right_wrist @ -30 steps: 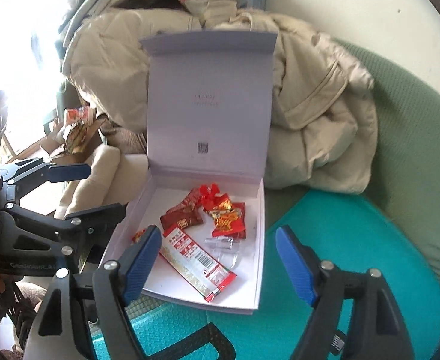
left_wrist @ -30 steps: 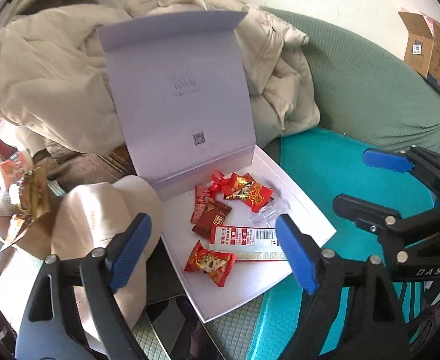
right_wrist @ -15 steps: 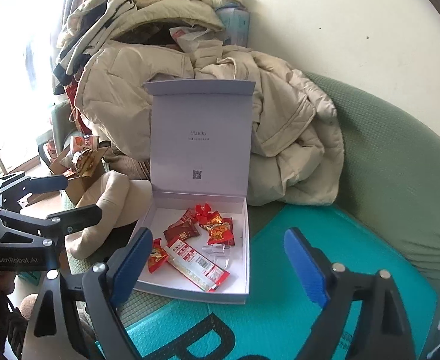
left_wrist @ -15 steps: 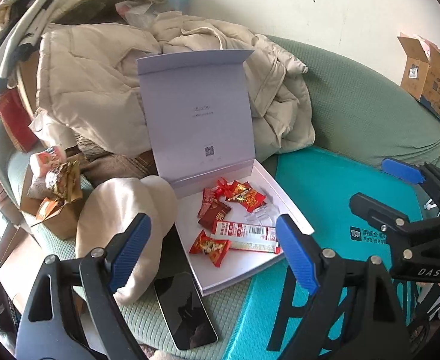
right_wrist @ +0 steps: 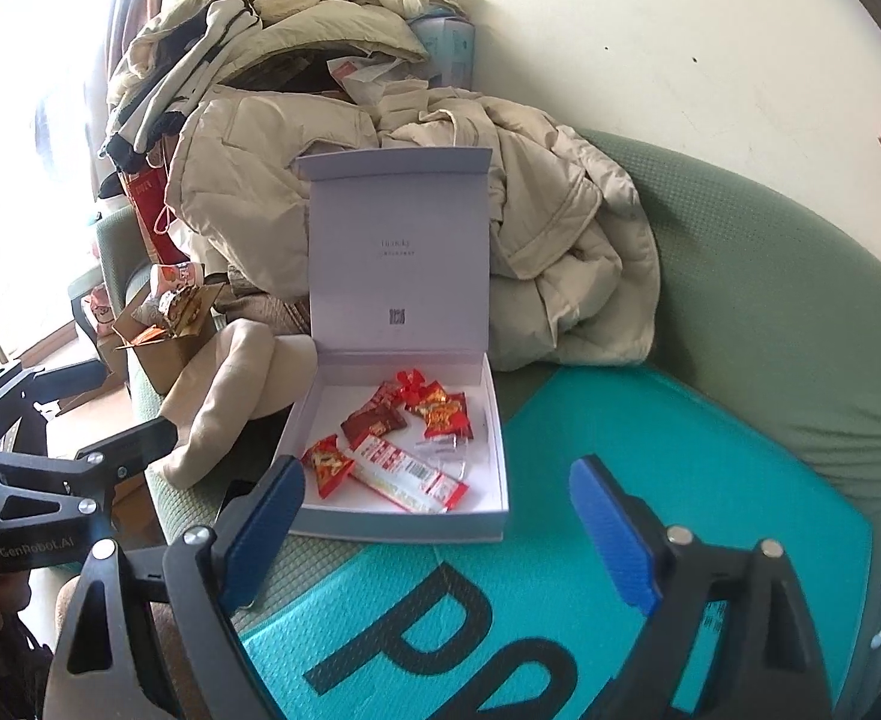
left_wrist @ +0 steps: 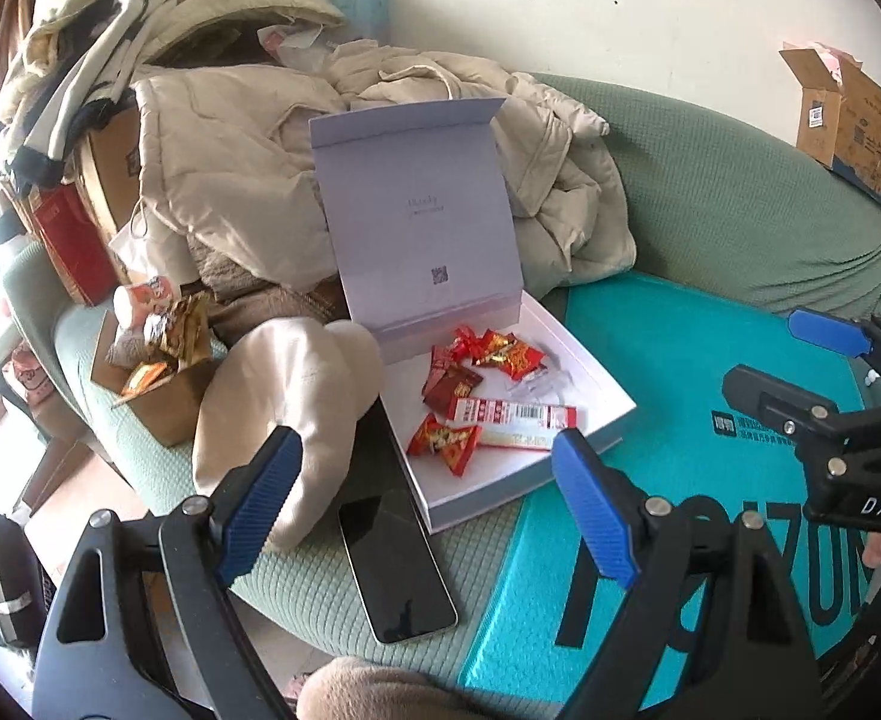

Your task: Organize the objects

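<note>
Both hand-held grippers have drawn back from the white box [left_wrist: 596, 384] since a second ago, so more of the green sofa [left_wrist: 740, 192] and the pile of coats now shows.

At the far left, a brown cardboard carton [left_wrist: 164, 408] stuffed with snack wrappers sits on the sofa seat, with a cream cushion [left_wrist: 272, 420] just beside it. The left hand-held gripper [left_wrist: 428, 504] hangs spread wide, nothing between its blue pads. A dark phone [left_wrist: 398, 570] lies flat on the seat, touching the box's near-left corner. The box stands open, its lid upright against a beige coat [left_wrist: 236, 168]; inside lie red candy packets [left_wrist: 446, 441] and a long red-and-white sachet [left_wrist: 512, 414].

Right of the box a teal mat [right_wrist: 680, 480] covers the seat. Above it, the right hand-held gripper [right_wrist: 437, 531] has just widened its jaws; they stand apart and empty. A printed cardboard box [left_wrist: 860, 132] rests on the sofa back at far right.
</note>
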Available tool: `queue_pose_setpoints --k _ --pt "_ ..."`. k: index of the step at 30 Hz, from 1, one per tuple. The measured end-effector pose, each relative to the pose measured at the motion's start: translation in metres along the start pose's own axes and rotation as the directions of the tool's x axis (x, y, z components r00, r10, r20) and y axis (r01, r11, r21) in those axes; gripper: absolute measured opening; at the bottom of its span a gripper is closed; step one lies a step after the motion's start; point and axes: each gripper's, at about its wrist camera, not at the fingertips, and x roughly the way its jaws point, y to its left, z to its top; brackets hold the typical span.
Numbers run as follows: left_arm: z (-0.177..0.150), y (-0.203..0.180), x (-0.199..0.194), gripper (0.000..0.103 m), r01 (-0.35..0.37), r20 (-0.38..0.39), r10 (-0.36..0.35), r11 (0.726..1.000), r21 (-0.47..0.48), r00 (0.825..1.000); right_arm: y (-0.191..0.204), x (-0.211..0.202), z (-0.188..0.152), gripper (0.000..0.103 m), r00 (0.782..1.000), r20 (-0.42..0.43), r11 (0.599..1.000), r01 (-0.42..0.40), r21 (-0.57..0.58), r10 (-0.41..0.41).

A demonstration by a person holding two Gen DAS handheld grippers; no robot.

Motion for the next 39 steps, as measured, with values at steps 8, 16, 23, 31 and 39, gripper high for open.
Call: queue_pose_setpoints --k 8,16,23,31,39 --pt "-0.034 0.007 -0.007 0.085 -0.012 -0.033 0.011 1.000 -0.025 0.999 0.015 -0.011 -0.027 0.091 1.000 -0.008 1.000 0.022 0.002 -0.022" --pt "-0.061 0.012 -0.010 0.085 -0.016 -0.063 0.014 0.999 -0.034 0.998 0.031 -0.012 -0.057 0.091 0.999 -0.052 1.000 0.000 0.001 0.000" --pt "-0.074 0.016 -0.014 0.085 -0.039 -0.058 0.036 0.998 -0.040 0.998 0.036 -0.015 -0.069 0.091 0.998 -0.059 1.000 -0.008 0.001 0.008" --pt "-0.078 0.019 -0.013 0.085 -0.042 -0.066 0.038 0.998 -0.049 0.997 0.040 -0.016 -0.075 0.091 0.998 -0.066 1.000 -0.018 -0.001 0.018" --pt "-0.079 0.017 -0.012 0.085 -0.030 -0.074 0.026 0.998 -0.047 0.997 0.039 -0.015 -0.075 0.091 0.997 -0.070 1.000 -0.015 -0.001 0.015"
